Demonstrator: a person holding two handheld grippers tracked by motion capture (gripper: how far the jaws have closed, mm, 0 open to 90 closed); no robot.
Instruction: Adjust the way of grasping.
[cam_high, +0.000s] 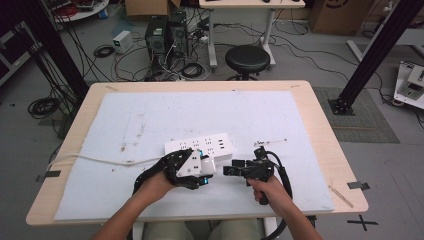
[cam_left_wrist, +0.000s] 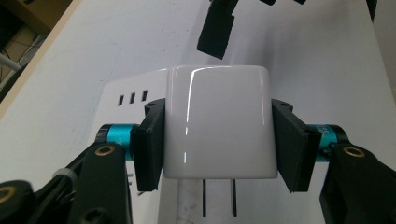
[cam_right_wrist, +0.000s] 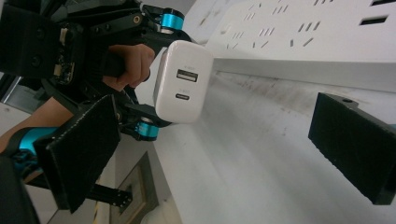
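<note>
My left gripper (cam_high: 204, 169) is shut on a white USB wall charger (cam_left_wrist: 217, 116), with one black pad (cam_left_wrist: 149, 144) pressed to each side. The charger's two metal prongs (cam_left_wrist: 219, 198) point back toward the camera, and its face with two USB ports (cam_right_wrist: 183, 84) turns toward my right gripper. It hangs just in front of the white power strip (cam_high: 200, 146), whose sockets (cam_right_wrist: 289, 32) face up. My right gripper (cam_high: 228, 171) points left at the charger from a short gap away. Its jaws stand open and wide apart with nothing between the pads (cam_right_wrist: 84, 149).
The power strip lies on a white mat (cam_high: 150, 120) that covers the wooden table (cam_high: 320, 125), and its cord (cam_high: 90, 160) runs off to the left edge. A black stool (cam_high: 247, 59) and floor cables sit beyond the far edge.
</note>
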